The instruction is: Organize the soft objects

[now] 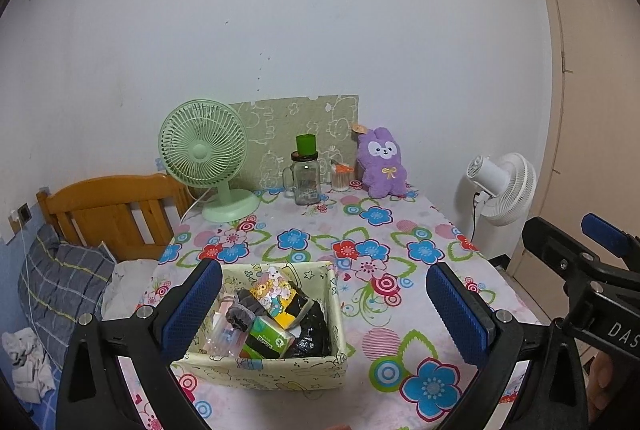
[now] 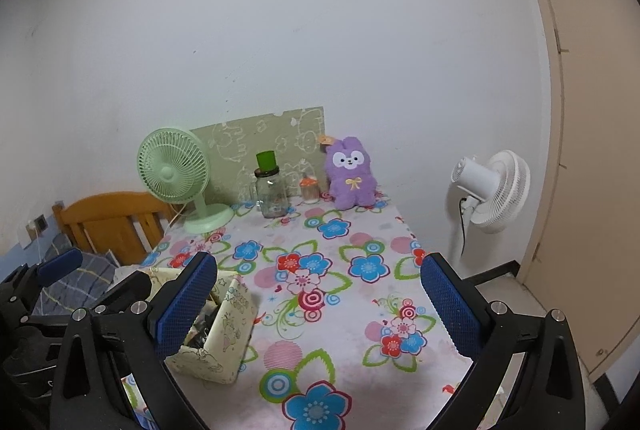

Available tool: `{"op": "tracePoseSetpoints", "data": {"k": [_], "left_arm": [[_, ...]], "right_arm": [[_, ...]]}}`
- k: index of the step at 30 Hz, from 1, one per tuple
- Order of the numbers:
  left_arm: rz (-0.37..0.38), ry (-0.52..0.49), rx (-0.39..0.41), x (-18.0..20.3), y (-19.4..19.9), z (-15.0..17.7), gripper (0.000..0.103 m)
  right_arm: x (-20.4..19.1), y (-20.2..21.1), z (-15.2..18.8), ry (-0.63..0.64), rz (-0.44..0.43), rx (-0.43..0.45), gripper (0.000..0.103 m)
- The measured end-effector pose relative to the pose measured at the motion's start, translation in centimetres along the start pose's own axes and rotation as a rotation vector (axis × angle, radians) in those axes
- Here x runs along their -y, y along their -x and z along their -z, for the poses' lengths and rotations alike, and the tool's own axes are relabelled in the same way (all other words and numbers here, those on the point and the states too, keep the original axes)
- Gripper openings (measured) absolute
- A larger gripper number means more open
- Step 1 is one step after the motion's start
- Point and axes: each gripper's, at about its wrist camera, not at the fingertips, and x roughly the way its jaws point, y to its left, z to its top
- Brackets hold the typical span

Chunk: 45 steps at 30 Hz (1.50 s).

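- The purple plush bunny (image 1: 382, 162) sits upright at the table's far edge against the wall, beside a glass jar (image 1: 306, 182); it looks light and squashy, best pinched across the body.
- The fabric storage box (image 1: 260, 366), near the front, holds soft packets.
- The left gripper (image 1: 324, 310) and the right gripper (image 2: 320, 302) both gape wide, empty.

Two fans (image 1: 204, 150) (image 1: 504, 188), one plush rabbit (image 1: 382, 162), one glass jar (image 1: 306, 182), one fabric box (image 1: 260, 366)
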Motion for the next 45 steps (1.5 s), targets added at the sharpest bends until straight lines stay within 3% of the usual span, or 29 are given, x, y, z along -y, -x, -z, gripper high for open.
{"op": "tracePoseSetpoints", "data": {"k": [45], "left_arm": [[-0.024,0.037,-0.014,-1.3,-0.8,0.1,0.103]], "right_arm": [[-0.3,-1.3,0.0,-0.004,0.005,-0.027,0.103]]}}
